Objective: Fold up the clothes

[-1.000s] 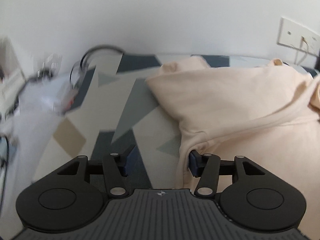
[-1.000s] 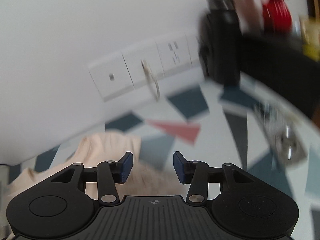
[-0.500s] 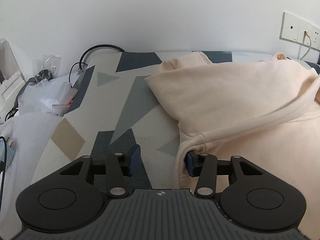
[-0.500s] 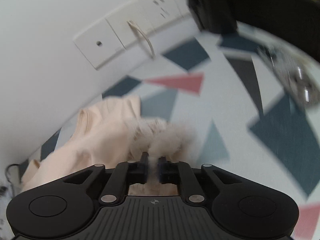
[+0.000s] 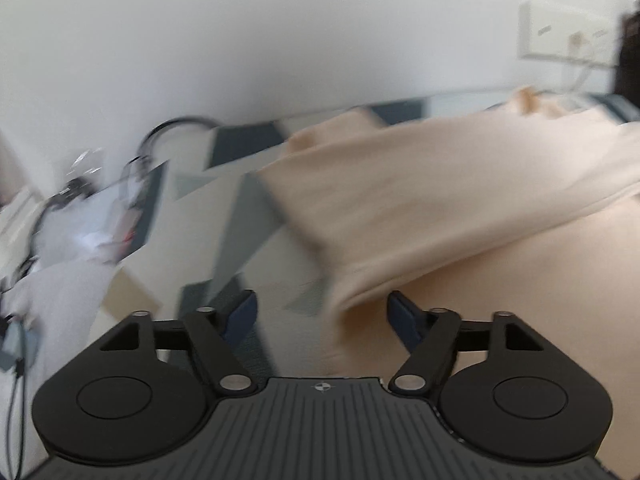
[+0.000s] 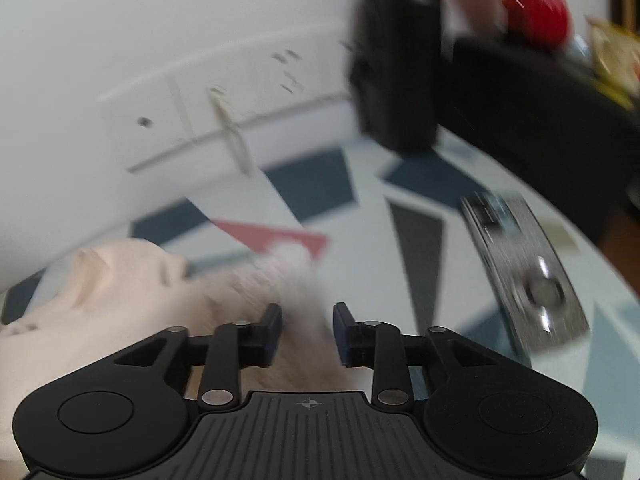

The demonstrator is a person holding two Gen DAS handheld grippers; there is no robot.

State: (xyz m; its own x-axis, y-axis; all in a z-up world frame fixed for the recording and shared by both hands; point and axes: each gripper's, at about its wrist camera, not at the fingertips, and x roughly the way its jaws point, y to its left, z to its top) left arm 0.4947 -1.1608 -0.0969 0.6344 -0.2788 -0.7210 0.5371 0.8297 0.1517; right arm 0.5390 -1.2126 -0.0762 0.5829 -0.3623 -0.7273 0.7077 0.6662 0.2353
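A peach sweatshirt (image 5: 460, 208) lies on the patterned tablecloth (image 5: 224, 216) and fills the right half of the blurred left wrist view. My left gripper (image 5: 322, 316) hangs over its near left edge, jaws wide and still opening; a fold of the hem sits between the fingers, and the pads do not press it. In the right wrist view the same sweatshirt (image 6: 112, 280) lies at the lower left with its fuzzy lining (image 6: 280, 276) turned up. My right gripper (image 6: 307, 330) has its jaws opening, and the lining lies loose in the gap.
White wall sockets (image 6: 208, 120) with a plugged cable run along the wall. A black box (image 6: 396, 64) and a silver metal object (image 6: 524, 272) stand right of the right gripper. Cables and white plastic bags (image 5: 92, 216) clutter the table's left edge.
The left jaws narrowed a little, then spread much wider over the sweatshirt's edge. The right gripper shut on the fuzzy lining half a second ago; its jaws now stand apart again.
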